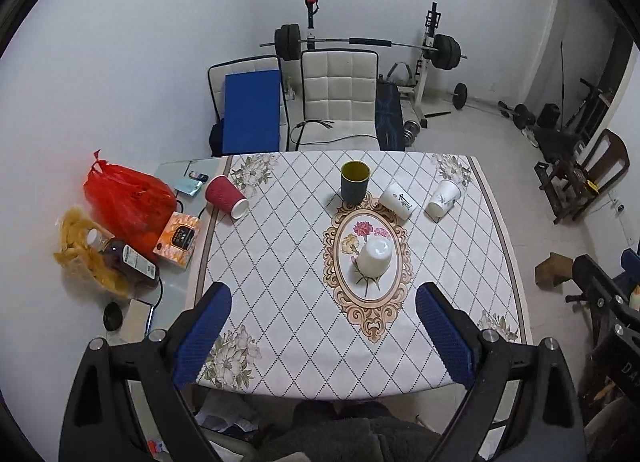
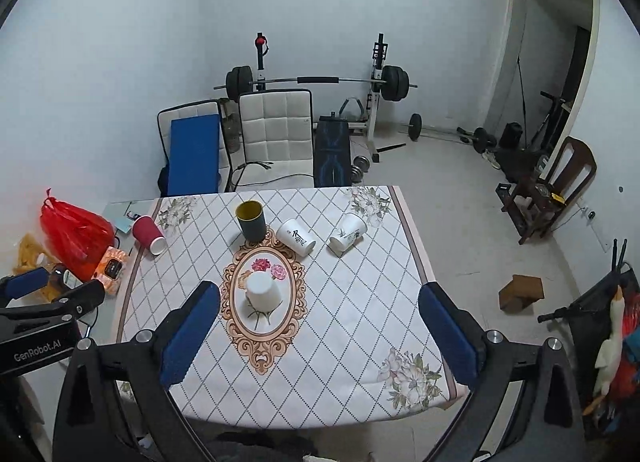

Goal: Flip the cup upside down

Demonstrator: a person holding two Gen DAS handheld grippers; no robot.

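A plain white cup (image 1: 375, 258) (image 2: 263, 291) stands upside down on the oval flower motif of the table mat. A dark cup with a yellow inside (image 1: 354, 181) (image 2: 251, 220) stands upright behind it. Two white printed cups (image 1: 398, 201) (image 1: 443, 197) lie on their sides to the right; they also show in the right wrist view (image 2: 296, 236) (image 2: 347, 233). A red cup (image 1: 225, 196) (image 2: 148, 234) lies on its side at the left. My left gripper (image 1: 323, 298) and right gripper (image 2: 320, 296) are open and empty, above the table's near edge.
The patterned tablecloth (image 1: 280, 262) covers the table. On the glass at the left are a red bag (image 1: 124, 198), an orange box (image 1: 179, 239) and a bottle (image 1: 126, 260). Chairs (image 1: 340, 98) and a barbell rack (image 1: 360, 42) stand behind. The left gripper's body (image 2: 44, 302) shows at the left.
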